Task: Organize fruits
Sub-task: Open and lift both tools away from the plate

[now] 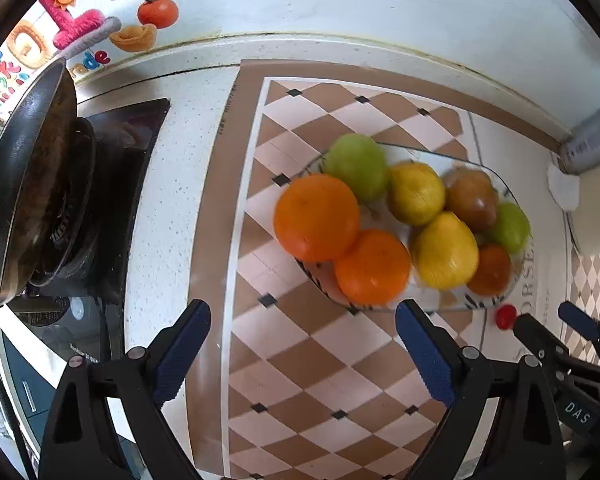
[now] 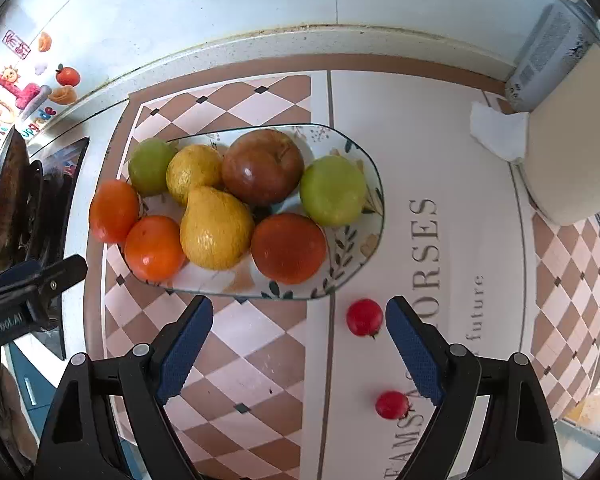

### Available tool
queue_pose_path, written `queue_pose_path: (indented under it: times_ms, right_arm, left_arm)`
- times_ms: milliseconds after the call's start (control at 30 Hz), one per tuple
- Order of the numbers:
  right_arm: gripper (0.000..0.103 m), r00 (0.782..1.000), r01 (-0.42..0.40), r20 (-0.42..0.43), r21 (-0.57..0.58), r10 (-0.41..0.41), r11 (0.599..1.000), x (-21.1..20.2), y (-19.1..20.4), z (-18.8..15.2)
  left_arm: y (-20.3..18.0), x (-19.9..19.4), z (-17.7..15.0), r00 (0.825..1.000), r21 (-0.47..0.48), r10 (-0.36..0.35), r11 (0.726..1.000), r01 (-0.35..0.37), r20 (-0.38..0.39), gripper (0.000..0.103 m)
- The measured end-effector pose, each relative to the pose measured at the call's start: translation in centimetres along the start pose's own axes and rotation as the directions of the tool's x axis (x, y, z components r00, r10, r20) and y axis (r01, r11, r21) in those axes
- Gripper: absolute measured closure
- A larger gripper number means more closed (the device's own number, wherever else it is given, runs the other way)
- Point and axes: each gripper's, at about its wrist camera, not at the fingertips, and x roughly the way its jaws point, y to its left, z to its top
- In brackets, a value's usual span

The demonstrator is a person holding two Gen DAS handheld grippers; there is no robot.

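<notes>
A patterned glass plate (image 2: 356, 152) (image 1: 496, 300) on the checkered mat holds several fruits: oranges (image 2: 154, 249) (image 1: 317, 217), a yellow pear (image 2: 216, 229) (image 1: 445, 251), a lemon (image 2: 193, 171), green apples (image 2: 333, 191) (image 1: 357, 166) and a brown-red apple (image 2: 262, 167). Two small red fruits lie on the mat off the plate, one (image 2: 364, 317) just in front of the plate and one (image 2: 392, 405) nearer; one shows in the left wrist view (image 1: 505, 316). My left gripper (image 1: 303, 320) is open and empty in front of the plate. My right gripper (image 2: 299, 316) is open and empty, its right finger beside the red fruits.
A black pan (image 1: 24, 184) sits on the stove (image 1: 112, 184) at the left. A cream container (image 2: 572, 140) and white tissue (image 2: 498, 130) stand at the right. The sticker-covered wall (image 1: 100, 28) runs behind the counter.
</notes>
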Motion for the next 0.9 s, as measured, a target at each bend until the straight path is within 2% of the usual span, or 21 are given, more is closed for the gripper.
queue_pose_path:
  times_ms: [333, 900]
  right_arm:
    - [0.013, 0.998, 0.0, 0.064, -0.005, 0.001, 1.0, -4.2, 0.0, -4.2]
    - [0.013, 0.965, -0.024, 0.26, -0.015, 0.027, 1.0, -16.9, 0.5, -11.0]
  left_arm:
    - [-1.2, -4.6, -4.8, 0.996, 0.049, -0.018, 0.999, 0.014, 0.082, 0.008]
    - [-0.9, -14.6, -11.6, 0.964, 0.081, -0.037, 0.997, 0.016, 0.263, 0.008]
